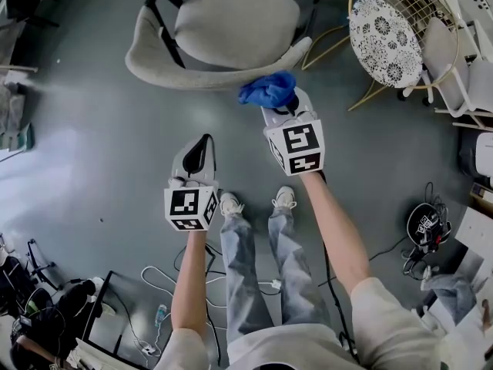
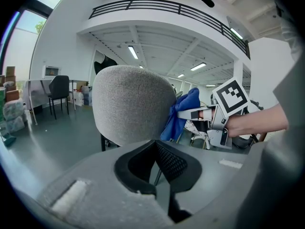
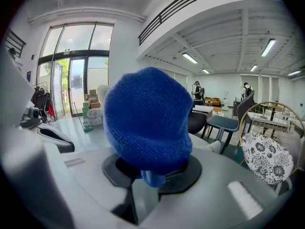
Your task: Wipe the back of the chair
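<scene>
Nearest the lens, the right claw (image 3: 152,173) is pinched on a blue cloth (image 3: 145,120), which bulges up and blocks the middle of the right gripper view. The left claw (image 2: 155,144) is pressed together on nothing. In the head view it hangs at 8 o'clock from the right claw, apart from the grey chair (image 1: 231,25) at 12 o'clock. Only the left gripper view shows the cloth lying against the 3 o'clock edge of the chair back (image 2: 131,104). A patterned cushion (image 3: 267,159) sits at 4 o'clock.
</scene>
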`<state>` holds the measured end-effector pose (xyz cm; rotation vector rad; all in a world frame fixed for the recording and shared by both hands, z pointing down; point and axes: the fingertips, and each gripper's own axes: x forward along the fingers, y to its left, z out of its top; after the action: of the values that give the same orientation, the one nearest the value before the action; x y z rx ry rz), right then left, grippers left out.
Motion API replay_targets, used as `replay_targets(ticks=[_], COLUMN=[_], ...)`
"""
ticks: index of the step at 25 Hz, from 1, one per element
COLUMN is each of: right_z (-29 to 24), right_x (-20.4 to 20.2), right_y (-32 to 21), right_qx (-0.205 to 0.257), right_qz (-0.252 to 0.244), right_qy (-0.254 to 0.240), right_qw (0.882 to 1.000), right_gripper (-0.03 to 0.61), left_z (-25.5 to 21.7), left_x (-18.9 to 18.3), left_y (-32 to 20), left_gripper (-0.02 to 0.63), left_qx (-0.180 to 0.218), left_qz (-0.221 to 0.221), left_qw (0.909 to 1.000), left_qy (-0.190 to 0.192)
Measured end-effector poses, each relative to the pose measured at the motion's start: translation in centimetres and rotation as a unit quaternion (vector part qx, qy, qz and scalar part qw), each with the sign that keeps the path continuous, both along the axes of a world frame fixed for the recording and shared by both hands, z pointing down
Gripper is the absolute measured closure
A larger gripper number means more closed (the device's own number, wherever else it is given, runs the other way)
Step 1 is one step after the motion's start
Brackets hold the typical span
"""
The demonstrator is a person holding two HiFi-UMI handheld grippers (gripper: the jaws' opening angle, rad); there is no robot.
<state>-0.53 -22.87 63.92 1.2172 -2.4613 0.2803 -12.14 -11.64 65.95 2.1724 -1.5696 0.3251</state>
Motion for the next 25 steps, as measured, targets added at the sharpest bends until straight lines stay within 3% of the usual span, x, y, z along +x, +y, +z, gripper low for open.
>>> replay_targets(ticks=[13,25], right_z=[9.4,14.7], right_x=[1.1,1.2], right_y=[-1.1,-1.8], right_qx=[-0.094,-0.144], right_qz=[0.015,0.017], right_qy=[0.027,0.044], right_qw=[0.995,0.988], right_gripper=[0.491,0.490], left_z=[1.5,2.2], left_x=[0.1,-0.7], left_y=[-1.4,-2.1], left_gripper=[0.611,0.609], left_qx=[-0.012,-0.018], left_qz=[0.001,-0.001], left_qw=[0.9999,0.9998], left_qy=[0.009,0.013])
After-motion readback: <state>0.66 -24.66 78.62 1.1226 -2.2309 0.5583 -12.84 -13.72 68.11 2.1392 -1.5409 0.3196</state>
